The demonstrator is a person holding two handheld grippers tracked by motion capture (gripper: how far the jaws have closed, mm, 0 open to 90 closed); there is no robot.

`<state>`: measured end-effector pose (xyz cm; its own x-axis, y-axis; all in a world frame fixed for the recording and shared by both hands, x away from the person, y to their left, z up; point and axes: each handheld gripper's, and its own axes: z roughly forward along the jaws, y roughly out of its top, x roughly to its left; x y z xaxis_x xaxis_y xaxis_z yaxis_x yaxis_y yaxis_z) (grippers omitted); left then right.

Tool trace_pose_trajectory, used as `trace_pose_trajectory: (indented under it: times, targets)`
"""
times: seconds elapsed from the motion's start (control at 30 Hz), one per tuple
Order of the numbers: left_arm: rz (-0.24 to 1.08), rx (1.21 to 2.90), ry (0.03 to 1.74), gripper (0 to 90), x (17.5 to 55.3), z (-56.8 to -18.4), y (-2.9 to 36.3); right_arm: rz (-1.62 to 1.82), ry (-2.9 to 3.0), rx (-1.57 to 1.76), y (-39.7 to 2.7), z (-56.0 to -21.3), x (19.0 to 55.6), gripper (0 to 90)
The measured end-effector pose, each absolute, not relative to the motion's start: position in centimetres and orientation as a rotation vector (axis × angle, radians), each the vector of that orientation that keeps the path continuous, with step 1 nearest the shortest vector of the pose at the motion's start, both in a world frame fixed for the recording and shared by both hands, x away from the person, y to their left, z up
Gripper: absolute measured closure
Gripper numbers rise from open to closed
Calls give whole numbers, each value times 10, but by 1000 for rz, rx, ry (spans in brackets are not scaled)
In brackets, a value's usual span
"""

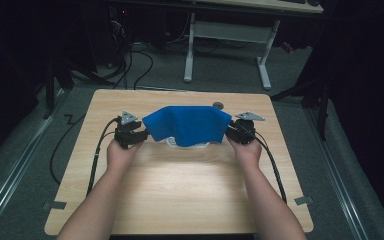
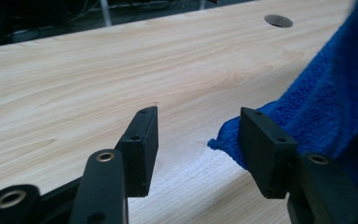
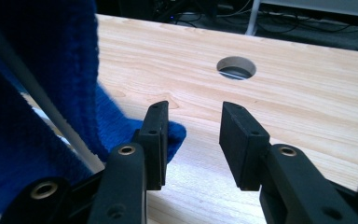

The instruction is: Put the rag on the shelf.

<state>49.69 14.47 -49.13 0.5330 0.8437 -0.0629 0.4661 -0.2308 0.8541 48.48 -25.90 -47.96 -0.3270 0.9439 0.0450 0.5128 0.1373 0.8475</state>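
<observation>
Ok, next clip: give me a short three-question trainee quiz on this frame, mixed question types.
1. True or false: the left claw is clamped shut on the blue cloth.
2. Multiple choice: what does the blue cloth lie draped over? A) bare table B) a white object, partly seen under its near edge C) a person's hand
3. Short answer: what feature is cut into the wooden table just beyond the cloth?

Key
1. False. Its jaws stand apart, with a cloth corner beside one of them.
2. B. The white object peeks out below the cloth in the high view.
3. A round hole. The right claw, also open, points toward it.
</observation>
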Motion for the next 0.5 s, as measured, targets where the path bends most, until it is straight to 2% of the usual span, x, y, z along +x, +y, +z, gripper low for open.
trace_pose_trajectory:
  times: [0.5]
  targets:
    - [563, 1815, 1095, 458, 480, -481, 168, 1092, 1844, 1376, -278, -464, 465, 595]
